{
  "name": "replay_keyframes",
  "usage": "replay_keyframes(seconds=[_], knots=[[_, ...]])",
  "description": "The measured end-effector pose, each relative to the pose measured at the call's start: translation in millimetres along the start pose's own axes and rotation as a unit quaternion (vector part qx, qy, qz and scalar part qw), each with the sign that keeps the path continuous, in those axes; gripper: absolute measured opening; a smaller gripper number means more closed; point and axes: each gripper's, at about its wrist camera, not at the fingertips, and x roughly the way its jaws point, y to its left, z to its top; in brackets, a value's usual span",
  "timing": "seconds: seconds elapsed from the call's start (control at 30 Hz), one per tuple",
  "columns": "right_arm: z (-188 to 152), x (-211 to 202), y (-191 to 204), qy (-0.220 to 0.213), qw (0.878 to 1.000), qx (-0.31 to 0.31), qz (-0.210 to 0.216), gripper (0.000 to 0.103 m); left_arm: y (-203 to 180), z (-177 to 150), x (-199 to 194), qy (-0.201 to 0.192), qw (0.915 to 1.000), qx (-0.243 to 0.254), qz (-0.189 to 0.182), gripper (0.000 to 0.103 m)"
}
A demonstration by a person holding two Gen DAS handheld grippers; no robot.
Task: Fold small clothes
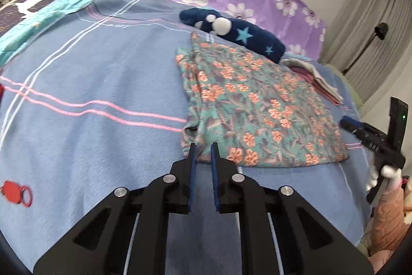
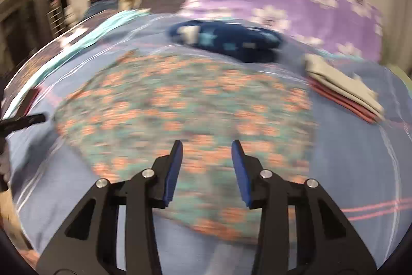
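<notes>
In the left wrist view, a blue sheet [image 1: 90, 74] with pink and white stripes fills the left and middle of the frame, bare apart from a red tag [image 1: 15, 193] at the lower left edge. At bottom centre the left tongs [image 1: 203, 155] stand with their jaws nearly closed, a narrow gap between the pads and nothing in it; their tips hover by the near left corner of the floral garment [image 1: 257, 105], which lies flat and folded right of centre. Behind it, upper right of centre, sits a navy starred piece [image 1: 239, 34], and a grey and red folded stack [image 1: 316, 79] lies further right. At the far right edge the other tongs show.

In the right wrist view, blurred, the floral garment [image 2: 185, 105] spreads across the middle and the right tongs [image 2: 207, 153] hang above its near edge, jaws parted and empty.

Judging from this, a fold is finished or between grips. The next move calls for pinching the near edge at both corners together.
</notes>
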Motion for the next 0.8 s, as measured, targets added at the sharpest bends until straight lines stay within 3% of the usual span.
replay_keyframes(seconds=[0.07,0.1,0.13,0.27,0.33,0.43,0.6,0.8], knots=[[3,5,27,0.004,1.0,-0.027,0.016,0.042,-1,5,9,0.0,0.9999,0.01,-0.014,0.02],[6,9,39,0.007,0.999,-0.036,0.022,0.042,0,10,17,0.0,0.9998,0.015,-0.016,0.034],[8,12,49,0.01,0.999,-0.043,0.028,0.042,2,12,19,0.001,0.9997,0.017,-0.017,0.042],[14,21,81,0.025,0.997,-0.055,0.047,0.042,4,28,37,0.009,0.9986,0.034,-0.039,0.041],[13,22,88,0.03,0.997,-0.059,0.05,0.043,5,31,43,0.019,0.9977,0.039,-0.052,0.012],[12,25,94,0.036,0.996,-0.058,0.048,0.043,12,25,36,0.03,0.9971,0.044,-0.054,0.002],[9,28,104,0.047,0.995,-0.069,0.06,0.044,32,2,29,0.035,0.9966,0.02,-0.071,0.002],[20,36,142,0.043,0.989,-0.106,0.091,0.046,35,2,17,0.015,0.9957,0.009,-0.091,0.002]])
